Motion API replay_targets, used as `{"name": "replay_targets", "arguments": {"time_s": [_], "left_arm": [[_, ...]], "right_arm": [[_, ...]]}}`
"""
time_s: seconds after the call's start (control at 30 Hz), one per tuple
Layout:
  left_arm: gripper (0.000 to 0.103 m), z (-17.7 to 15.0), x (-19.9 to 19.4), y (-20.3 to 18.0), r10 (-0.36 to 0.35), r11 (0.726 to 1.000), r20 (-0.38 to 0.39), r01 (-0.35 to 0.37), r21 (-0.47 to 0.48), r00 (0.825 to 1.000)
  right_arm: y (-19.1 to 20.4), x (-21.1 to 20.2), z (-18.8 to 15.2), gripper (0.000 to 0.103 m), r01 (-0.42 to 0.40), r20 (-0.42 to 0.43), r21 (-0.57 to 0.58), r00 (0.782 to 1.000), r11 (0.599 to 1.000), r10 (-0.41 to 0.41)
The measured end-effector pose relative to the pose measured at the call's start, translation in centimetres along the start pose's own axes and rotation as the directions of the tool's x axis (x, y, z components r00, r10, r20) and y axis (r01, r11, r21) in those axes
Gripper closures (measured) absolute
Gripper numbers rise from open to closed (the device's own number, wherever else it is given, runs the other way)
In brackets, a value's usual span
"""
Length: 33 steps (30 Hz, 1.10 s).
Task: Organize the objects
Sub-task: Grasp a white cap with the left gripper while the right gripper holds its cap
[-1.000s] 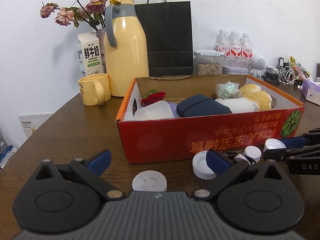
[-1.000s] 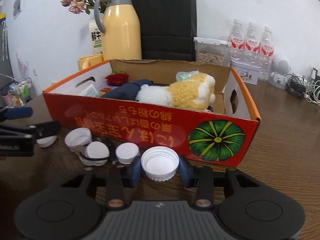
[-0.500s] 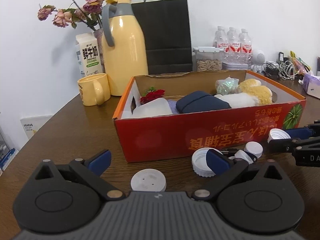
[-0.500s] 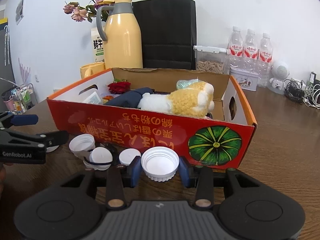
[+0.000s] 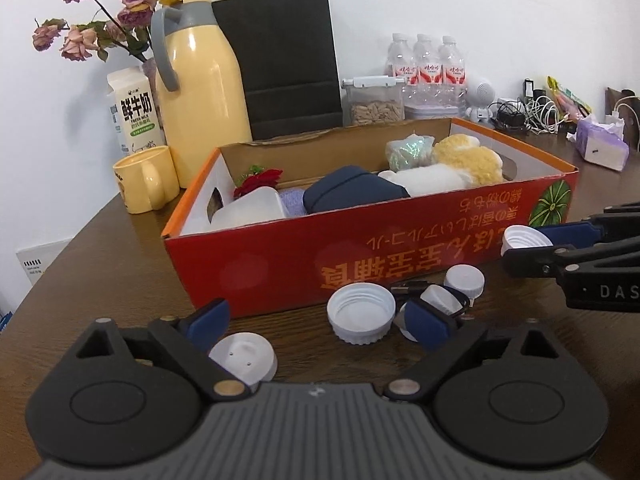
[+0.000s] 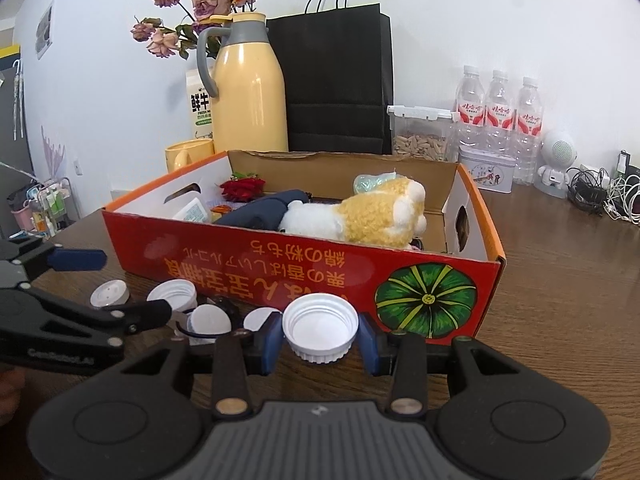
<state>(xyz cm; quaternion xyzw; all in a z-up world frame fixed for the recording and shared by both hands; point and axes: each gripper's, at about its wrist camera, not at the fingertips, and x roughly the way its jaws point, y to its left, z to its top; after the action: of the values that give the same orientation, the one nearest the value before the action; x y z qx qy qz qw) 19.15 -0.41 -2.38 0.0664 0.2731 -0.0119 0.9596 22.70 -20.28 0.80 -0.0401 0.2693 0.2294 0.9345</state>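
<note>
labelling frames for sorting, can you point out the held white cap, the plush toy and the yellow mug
held white cap (image 6: 319, 323): right wrist view, on its hollow inner floor.
plush toy (image 6: 374, 216): right wrist view, on its yellow fleece back.
yellow mug (image 5: 146, 185): left wrist view, on its outer wall by the handle.

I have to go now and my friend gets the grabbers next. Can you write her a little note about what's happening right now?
Right tool: shut on a white cap, open side up, in front of the red box.
Left tool: jaws wide and closing, gripping nothing. A flat white lid lies by its left finger and a ridged white cap sits between the fingers.
On the table: more small white caps in front of the box.
Done: the plush toy, a navy pouch and a red rose lie in the box.
Left: probably put the held cap in, then the loose caps.
</note>
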Motion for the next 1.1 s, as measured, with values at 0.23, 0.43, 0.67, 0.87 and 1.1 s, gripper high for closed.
{"name": "replay_targets", "arguments": {"time_s": [0.23,0.43,0.67,0.87,1.1], "left_arm": [[0.020,0.3,0.5,-0.2,0.000,1.000,-0.016,-0.001,-0.020,1.000],[0.024,0.4,0.8,-0.4,0.006,1.000,-0.025,-0.006,-0.023,1.000],[0.030,0.4,0.8,-0.4,-0.011,0.999,-0.024,0.010,-0.030,1.000],[0.030,0.5,-0.1,0.4,-0.013,0.996,0.014,0.014,-0.087,1.000],[0.033,0.2,0.5,0.1,-0.003,0.998,-0.028,0.001,-0.065,1.000]], "right_arm": [[0.0,-0.6,0.1,0.064,-0.015,0.024,0.003,1.000,1.000,0.015],[0.0,-0.9,0.0,0.064,-0.024,0.034,0.002,0.999,1.000,0.024],[0.1,-1.0,0.0,0.064,-0.026,0.036,0.002,0.999,1.000,0.026],[0.0,-1.0,0.0,0.064,-0.025,0.034,0.002,0.999,1.000,0.025],[0.0,-1.0,0.0,0.064,-0.026,0.034,0.003,0.999,1.000,0.026]]}}
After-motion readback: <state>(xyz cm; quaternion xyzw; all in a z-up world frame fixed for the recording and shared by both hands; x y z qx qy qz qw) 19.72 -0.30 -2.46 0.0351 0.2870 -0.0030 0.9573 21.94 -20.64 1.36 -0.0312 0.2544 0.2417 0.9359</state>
